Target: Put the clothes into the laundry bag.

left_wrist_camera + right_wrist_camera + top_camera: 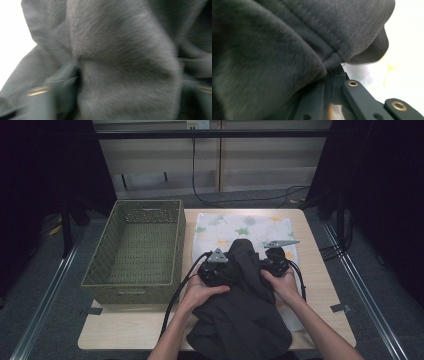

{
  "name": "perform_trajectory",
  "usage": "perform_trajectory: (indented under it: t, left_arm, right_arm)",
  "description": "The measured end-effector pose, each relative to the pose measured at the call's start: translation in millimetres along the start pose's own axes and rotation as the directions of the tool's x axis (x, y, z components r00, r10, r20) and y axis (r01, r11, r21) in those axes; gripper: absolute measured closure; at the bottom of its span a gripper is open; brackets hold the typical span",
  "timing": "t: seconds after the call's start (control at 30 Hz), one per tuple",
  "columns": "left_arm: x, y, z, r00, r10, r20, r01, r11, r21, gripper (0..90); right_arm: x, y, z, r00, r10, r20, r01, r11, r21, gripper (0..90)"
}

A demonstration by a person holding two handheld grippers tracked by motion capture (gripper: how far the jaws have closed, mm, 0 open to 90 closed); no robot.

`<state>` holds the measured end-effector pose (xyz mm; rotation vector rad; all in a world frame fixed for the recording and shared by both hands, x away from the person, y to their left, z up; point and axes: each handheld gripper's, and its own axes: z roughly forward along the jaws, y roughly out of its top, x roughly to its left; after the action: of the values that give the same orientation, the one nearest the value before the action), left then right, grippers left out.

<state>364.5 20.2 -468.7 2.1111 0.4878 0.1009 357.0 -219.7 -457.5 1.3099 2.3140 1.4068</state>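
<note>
Dark grey soft fleece garment, frame centre: limp, light; grip stitched hem. Right hand-held gripper clamps hem; left hand-held gripper state indeterminate.

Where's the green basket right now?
In the high view, the basket sits on the table's left side, empty, just left of the leaf-print cloth and the dark garment.

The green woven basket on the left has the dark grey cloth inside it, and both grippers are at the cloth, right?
Not quite. The green woven basket holds nothing; the high view shows the dark grey cloth on the table beside it, over a leaf-print sheet. Both the left gripper and right gripper are at the cloth.
</note>
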Motion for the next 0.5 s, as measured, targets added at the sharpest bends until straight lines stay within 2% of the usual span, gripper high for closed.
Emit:
perform_trajectory:
  t: [0.03,0.07,0.1,0.13,0.17,0.27,0.3,0.33,0.37,0.4,0.43,0.5]
  left_arm:
    - [-0.7,-1.9,-2.5,0.9999,0.009,-0.005,-0.009,0.9999,-0.013,54.4]
    - [-1.4,-2.5,-5.1,0.9999,0.013,-0.006,-0.013,0.9996,-0.025,62.8]
    - [-2.2,-2.5,-7.4,0.9998,0.018,-0.003,-0.018,0.9993,-0.032,66.2]
    - [-6.1,-1.8,-15.3,0.9997,0.02,0.014,-0.019,0.9968,-0.077,68.7]
    - [-6.1,-1.8,-15.3,0.9997,0.02,0.014,-0.019,0.9968,-0.077,69.5]
    - [-14.6,1.5,-26.5,0.9965,0.049,0.067,-0.04,0.9906,-0.13,70.2]
    - [-19.5,3.1,-28.9,0.9946,0.072,0.075,-0.061,0.9884,-0.139,70.5]
    - [-28.7,5.8,-29.6,0.9897,0.108,0.094,-0.093,0.9844,-0.149,70.5]
    - [-33.7,6.8,-28.3,0.9861,0.119,0.115,-0.101,0.983,-0.153,70.6]
    - [-33.7,6.8,-28.3,0.9861,0.119,0.115,-0.101,0.983,-0.153,70.6]
    - [-39.4,7.6,-25.1,0.9801,0.143,0.137,-0.122,0.9809,-0.151,70.6]
    - [-47.0,8.1,-17.4,0.9729,0.174,0.152,-0.155,0.9795,-0.129,70.7]
  right_arm:
    - [-0.2,-0.4,0.9,1.0,-0.001,0.0,0.001,1.0,-0.002,89.6]
    - [0.1,-0.2,1.0,1.0,0.001,-0.004,-0.001,1.0,-0.001,89.6]
    - [0.2,0.1,0.9,1.0,0.003,-0.009,-0.003,1.0,-0.005,89.6]
    - [0.2,0.9,-0.2,0.9999,-0.001,-0.015,0.001,1.0,-0.015,89.6]
    - [0.2,0.9,-0.2,0.9999,-0.001,-0.015,0.001,1.0,-0.015,89.6]
    - [-0.9,1.8,-1.1,0.9997,0.0,-0.022,-0.001,1.0,-0.027,89.6]
    - [-1.3,2.2,-0.6,0.9996,0.008,-0.027,-0.009,1.0,-0.03,89.6]
    - [-0.9,2.5,-0.3,0.9997,0.009,-0.025,-0.01,1.0,-0.029,89.6]
    - [-0.1,3.0,0.0,0.9996,0.012,-0.026,-0.013,0.999,-0.031,89.6]
    - [-0.1,3.0,0.0,0.9996,0.012,-0.026,-0.013,0.999,-0.031,89.6]
    - [0.5,3.5,0.0,0.9995,0.012,-0.03,-0.013,0.999,-0.034,89.6]
    - [1.8,6.1,-1.6,0.9995,0.009,-0.032,-0.01,0.999,-0.048,89.6]
